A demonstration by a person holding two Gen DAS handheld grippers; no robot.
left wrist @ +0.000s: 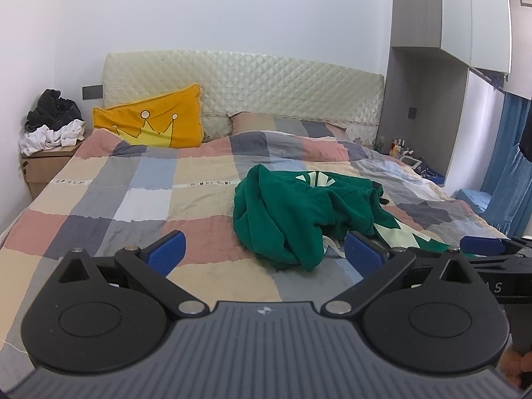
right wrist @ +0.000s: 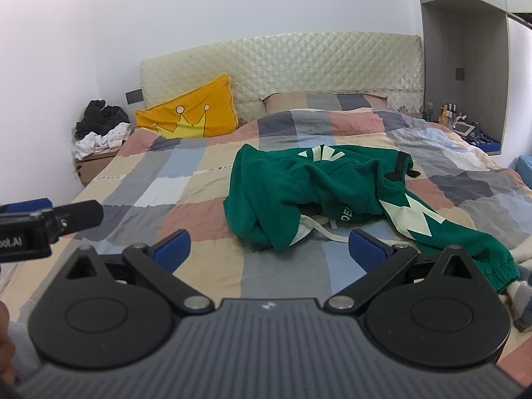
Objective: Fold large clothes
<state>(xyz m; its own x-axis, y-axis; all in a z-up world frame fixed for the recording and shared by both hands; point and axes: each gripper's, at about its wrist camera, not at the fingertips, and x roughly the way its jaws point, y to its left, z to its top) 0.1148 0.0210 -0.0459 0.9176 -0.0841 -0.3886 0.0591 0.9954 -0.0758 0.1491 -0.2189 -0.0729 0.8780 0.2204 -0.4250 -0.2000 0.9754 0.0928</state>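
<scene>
Nearest: left tool [left wrist: 264, 252] low over the bed [left wrist: 139, 193], blue pads spread wide, nothing between them. Same for the right tool [right wrist: 269, 247]: pads wide apart, empty, hovering above the checked quilt. Neither touching cloth.

Just ahead: green hoodie [right wrist: 319, 193] in a crumpled heap on the quilt, right of centre. Body bunched over itself, drawstring [right wrist: 319, 229] trailing at the near edge, one sleeve [right wrist: 465, 242] with pale print running off toward the right side of the bed, cuff near the edge.

Progress, by the look of it: nothing folded yet. Left to do: grab, spread flat, sleeves in, fold.

Farther back: yellow crown pillow [left wrist: 156, 119], then the quilted headboard [left wrist: 266, 86]. Heap of dark and white clothes [left wrist: 53, 123] on the nightstand, far left.
</scene>
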